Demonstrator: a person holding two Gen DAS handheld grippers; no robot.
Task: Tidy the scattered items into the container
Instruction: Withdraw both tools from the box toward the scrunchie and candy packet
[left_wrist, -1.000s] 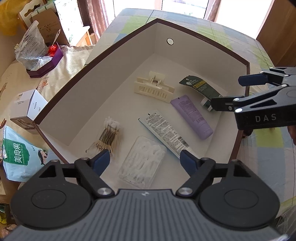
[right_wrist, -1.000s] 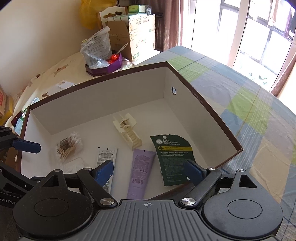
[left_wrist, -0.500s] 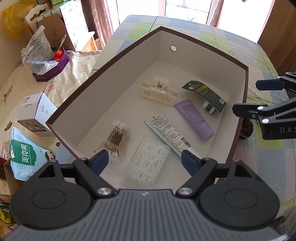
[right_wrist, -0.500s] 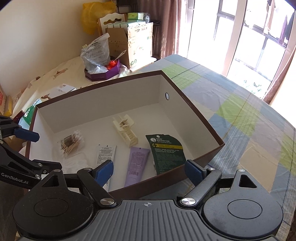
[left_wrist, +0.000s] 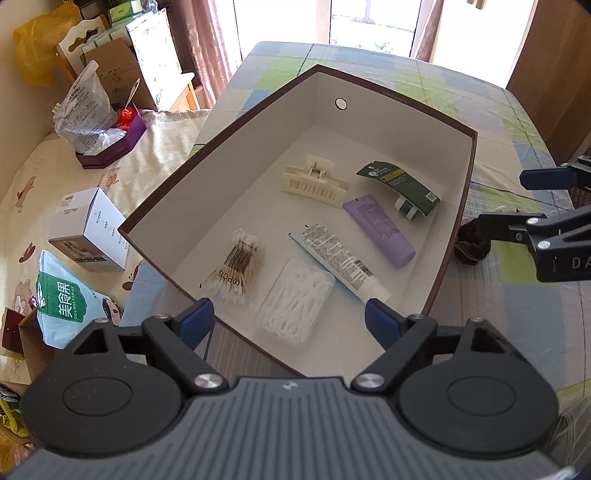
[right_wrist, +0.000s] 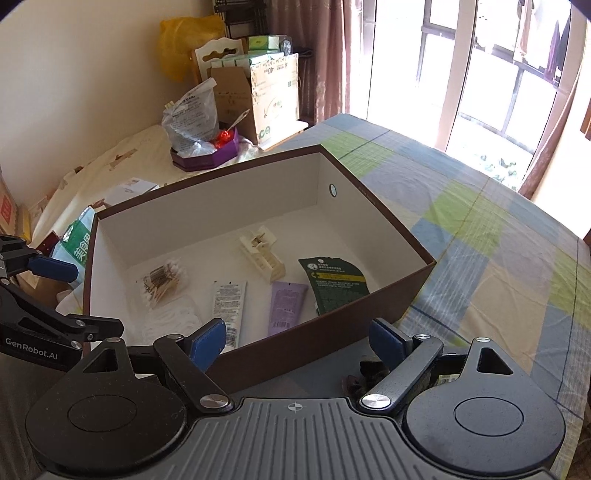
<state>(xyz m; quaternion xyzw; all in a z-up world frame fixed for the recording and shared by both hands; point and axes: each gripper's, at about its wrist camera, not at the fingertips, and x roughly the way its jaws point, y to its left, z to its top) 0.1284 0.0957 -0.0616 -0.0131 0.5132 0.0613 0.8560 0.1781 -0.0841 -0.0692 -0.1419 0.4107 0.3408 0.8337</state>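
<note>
A brown box with a white inside stands on the checked cloth. It holds a cream hair claw, a green sachet, a purple tube, a white tube, cotton swabs and a pack of floss picks. My left gripper hangs open over the box's near corner, holding nothing. My right gripper is open beside the box's right wall, above a dark brown fabric item that lies outside the box. In the right wrist view the same item sits just below the right gripper, near the box.
Left of the box lie a white carton, a green snack bag and a purple tray with a plastic bag. Cardboard boxes stand at the back. The checked cloth stretches to the right toward bright windows.
Both grippers have drawn back and up from the box, so more of it shows. The right gripper has moved from over the box's right edge to outside it. Items in the box lie unchanged.
</note>
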